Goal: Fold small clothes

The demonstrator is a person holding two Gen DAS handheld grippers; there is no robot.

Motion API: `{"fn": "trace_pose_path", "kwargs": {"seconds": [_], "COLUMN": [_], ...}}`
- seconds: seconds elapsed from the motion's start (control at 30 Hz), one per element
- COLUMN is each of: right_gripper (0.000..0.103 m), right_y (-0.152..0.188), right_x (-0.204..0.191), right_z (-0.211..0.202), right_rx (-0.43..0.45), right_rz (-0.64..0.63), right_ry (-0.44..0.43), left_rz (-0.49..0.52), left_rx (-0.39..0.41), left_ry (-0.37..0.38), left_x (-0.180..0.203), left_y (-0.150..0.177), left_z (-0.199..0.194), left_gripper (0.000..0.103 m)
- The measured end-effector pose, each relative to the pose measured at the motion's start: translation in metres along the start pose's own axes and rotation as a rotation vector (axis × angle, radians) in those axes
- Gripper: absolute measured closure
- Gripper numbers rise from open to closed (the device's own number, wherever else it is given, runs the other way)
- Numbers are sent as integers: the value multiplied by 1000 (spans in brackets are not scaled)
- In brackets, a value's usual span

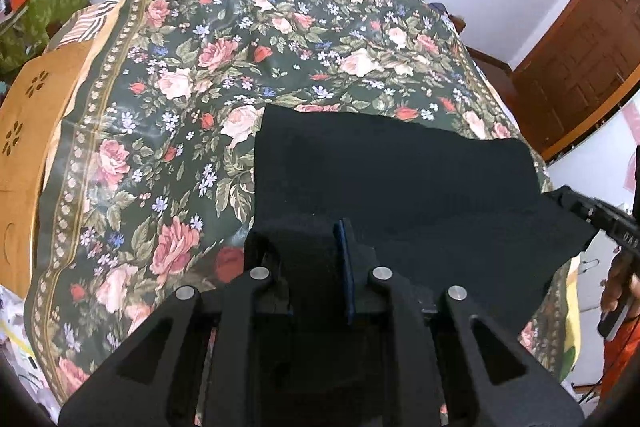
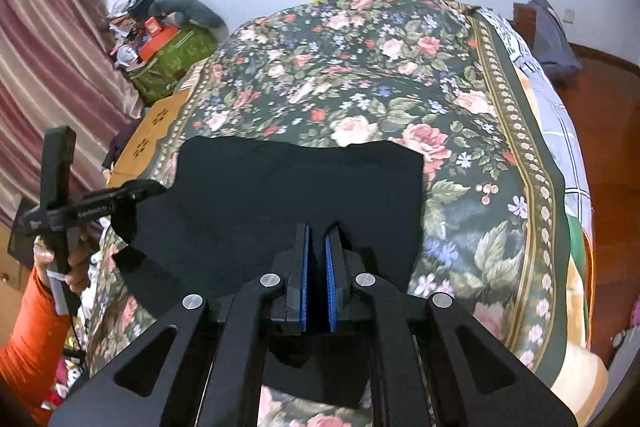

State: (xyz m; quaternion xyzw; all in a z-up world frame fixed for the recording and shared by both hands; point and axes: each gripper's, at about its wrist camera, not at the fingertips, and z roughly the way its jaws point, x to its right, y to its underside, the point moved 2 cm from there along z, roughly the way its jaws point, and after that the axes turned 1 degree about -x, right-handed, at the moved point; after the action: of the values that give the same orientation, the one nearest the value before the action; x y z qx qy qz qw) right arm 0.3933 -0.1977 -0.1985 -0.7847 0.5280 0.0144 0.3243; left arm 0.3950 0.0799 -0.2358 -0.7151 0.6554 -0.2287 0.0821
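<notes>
A black garment [image 1: 392, 179] lies on the floral bedspread [image 1: 240, 39]; it also shows in the right wrist view [image 2: 296, 187]. My left gripper [image 1: 316, 247] is shut on the garment's near left edge, with cloth draped over the left finger. It also shows at the left of the right wrist view [image 2: 156, 187], holding a corner. My right gripper [image 2: 318, 239] is shut on the garment's near edge, with black cloth between its blue pads [image 2: 305, 267]. Its tip shows at the right of the left wrist view [image 1: 560, 195].
The floral bedspread [image 2: 400, 75] covers a bed. A tan headboard panel [image 1: 36, 115] is at the left. A green bag with boxes [image 2: 172, 59] and a curtain [image 2: 44, 67] stand beyond. A wooden door [image 1: 580, 55] is at the right.
</notes>
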Motion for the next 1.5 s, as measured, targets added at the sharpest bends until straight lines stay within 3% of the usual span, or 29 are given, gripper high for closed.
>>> {"fn": "trace_pose_path", "kwargs": {"seconds": [0.07, 0.17, 0.2, 0.27, 0.3, 0.37, 0.47, 0.73, 0.8, 0.93, 1.07, 1.23, 1.37, 1.5], "right_gripper": [95, 84, 78, 72, 69, 68, 56, 55, 55, 55, 55, 55, 55, 55], "right_y": [0, -4, -6, -6, -5, -1, 14, 53, 59, 63, 50, 24, -3, -13], "right_x": [2, 6, 6, 4, 2, -4, -14, -32, -35, -38, -39, -38, -31, -20], "right_z": [-3, -20, -25, -41, -47, -56, -67, -41, -28, -1, 23, 41, 37, 15], "right_rx": [13, 88, 107, 146, 149, 149, 148, 42, 4, -38, -55, -37, 67, 170], "right_rz": [-1, 1, 4, -2, -13, -40, -86, -144, -153, -146, -143, -157, -137, -99], "right_ry": [4, 58, 61, 76, 70, 53, 46, 10, -2, -13, -10, 10, 85, 141], "left_rz": [30, 41, 34, 14, 12, 23, 45, 169, 231, 311, 269, 287, 260, 159], "left_rx": [-6, -12, -12, 48, 100, 188, 216, 107, 74, 45, 7, 23, 111, 190], "left_ry": [-4, 1, -6, -61, -88, -119, -128, -109, -139, -286, -267, -280, -381, -371], "left_x": [2, 3, 2, -3, -5, -7, -8, 11, 22, 34, 26, 30, 28, 12], "left_y": [-1, -5, -7, -11, -12, -10, -1, 53, 65, 68, 47, 8, -30, -44], "left_z": [-1, -10, -14, -33, -45, -69, -89, -72, -57, -22, 1, 10, 1, -23], "left_gripper": [85, 80, 75, 38, 30, 23, 18, 17, 17, 17, 17, 15, 15, 15]}}
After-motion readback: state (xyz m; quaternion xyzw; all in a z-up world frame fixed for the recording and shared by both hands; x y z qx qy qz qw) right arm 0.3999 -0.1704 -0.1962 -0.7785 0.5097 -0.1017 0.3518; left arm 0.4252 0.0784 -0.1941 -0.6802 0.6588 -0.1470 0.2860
